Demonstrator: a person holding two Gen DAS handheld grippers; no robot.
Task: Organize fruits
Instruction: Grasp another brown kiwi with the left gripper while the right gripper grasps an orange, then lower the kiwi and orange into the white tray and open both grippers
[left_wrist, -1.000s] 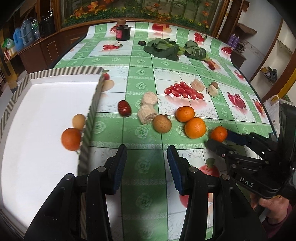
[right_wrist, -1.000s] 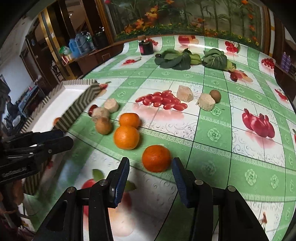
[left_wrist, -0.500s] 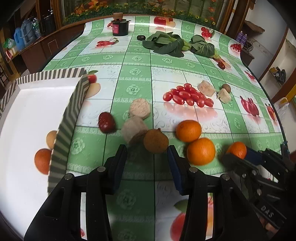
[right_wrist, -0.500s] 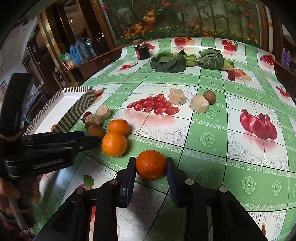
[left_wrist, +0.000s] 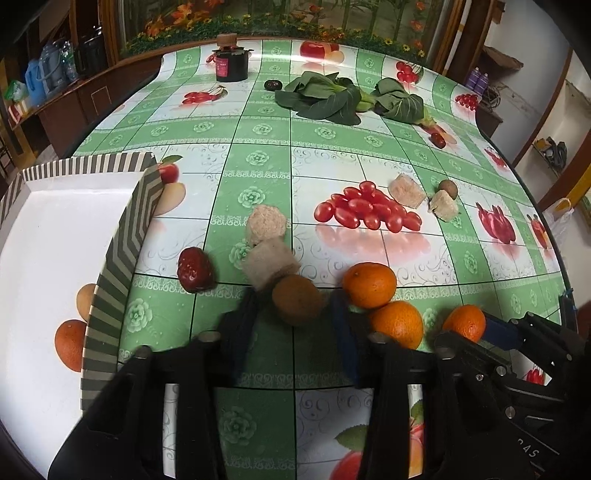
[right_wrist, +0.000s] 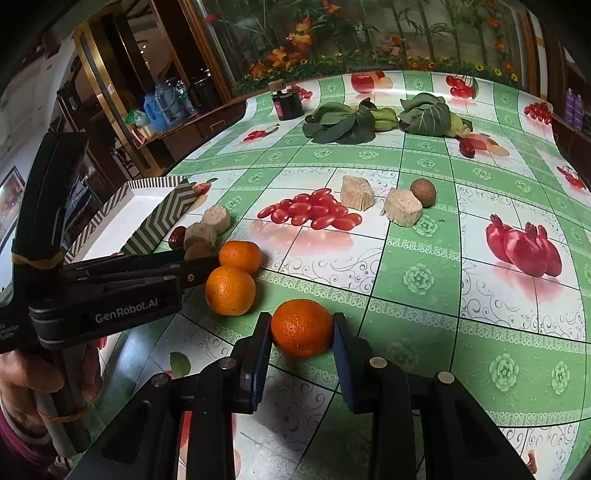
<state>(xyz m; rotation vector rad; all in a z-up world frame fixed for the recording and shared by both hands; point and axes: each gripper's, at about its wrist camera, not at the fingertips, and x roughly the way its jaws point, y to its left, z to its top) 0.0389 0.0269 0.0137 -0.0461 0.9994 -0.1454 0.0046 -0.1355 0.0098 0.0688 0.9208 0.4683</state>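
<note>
A brown round fruit (left_wrist: 298, 304) lies on the green fruit-print tablecloth between the fingers of my left gripper (left_wrist: 293, 314). Its jaws are closing, and a sliver of cloth still shows at the left pad. My right gripper (right_wrist: 303, 332) is shut on an orange (right_wrist: 301, 326), which rests on the table; the left wrist view shows this orange (left_wrist: 463, 323) at the right. Two more oranges (left_wrist: 369, 284) (left_wrist: 397, 323) sit between the two grippers. The white tray (left_wrist: 122, 236) with a striped rim holds an orange (left_wrist: 70, 343) and a pale fruit (left_wrist: 86, 295).
A red date (left_wrist: 194, 269) and two beige chunks (left_wrist: 266, 221) lie just beyond the brown fruit. Further back are cherry tomatoes (left_wrist: 365, 210), two more chunks, leafy greens (left_wrist: 332, 96) and a dark jar (left_wrist: 231, 66). A hand (right_wrist: 33, 384) holds the left gripper.
My left gripper has moved forward from the tray's edge to straddle the brown fruit, and its jaws have narrowed. My right gripper has closed on the orange.
</note>
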